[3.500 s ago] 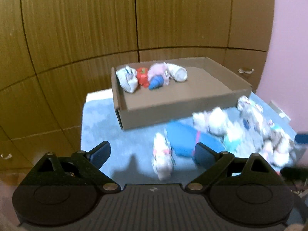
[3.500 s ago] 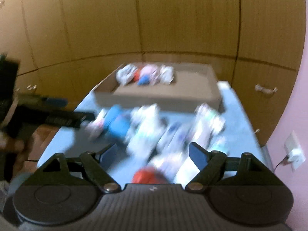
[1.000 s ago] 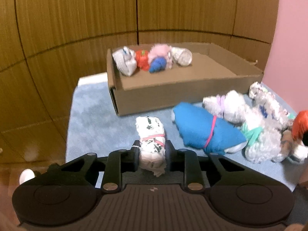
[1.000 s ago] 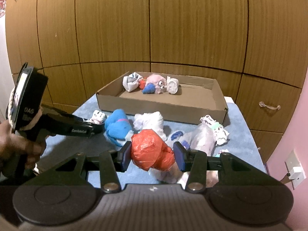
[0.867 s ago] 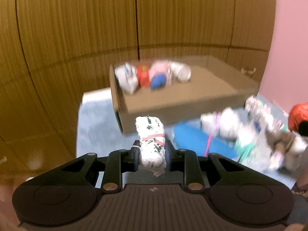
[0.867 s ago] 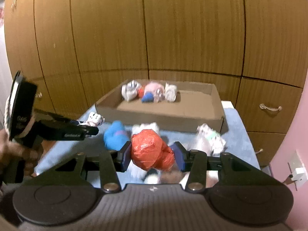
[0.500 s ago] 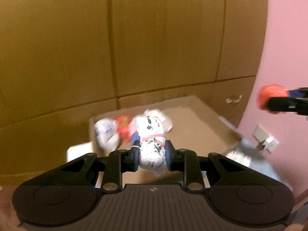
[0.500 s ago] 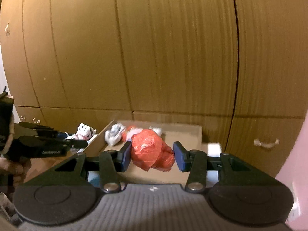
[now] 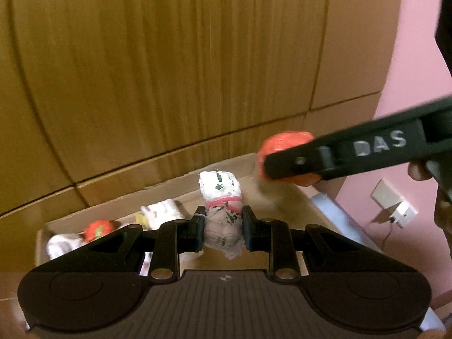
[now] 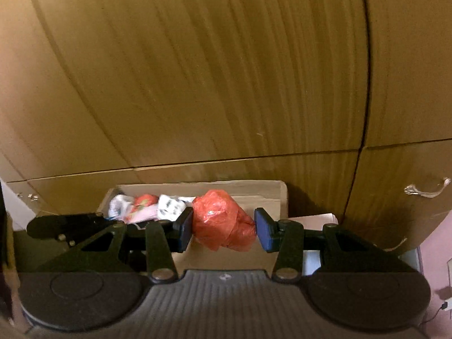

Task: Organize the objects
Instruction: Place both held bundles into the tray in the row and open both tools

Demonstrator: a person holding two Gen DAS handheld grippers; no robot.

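My left gripper (image 9: 221, 230) is shut on a white rolled bundle with green marks and a pink band (image 9: 221, 197), held above the cardboard box (image 9: 175, 182). My right gripper (image 10: 223, 228) is shut on a crumpled orange-red bundle (image 10: 223, 220), also over the box (image 10: 248, 189). In the left wrist view the right gripper's finger (image 9: 339, 158) crosses from the right with the orange bundle (image 9: 285, 141) in it. Several bundles lie in the box's far left corner (image 10: 147, 203).
Wooden cabinet panels (image 9: 169, 70) stand right behind the box. A pink wall with a socket and plug (image 9: 392, 203) is at the right. A cabinet handle (image 10: 426, 190) is on the right. The blue table cover (image 9: 333, 206) shows beside the box.
Both grippers closed on their bundles, lifted them off the table and carried them forward over the box. The right gripper now sits close beside the left one.
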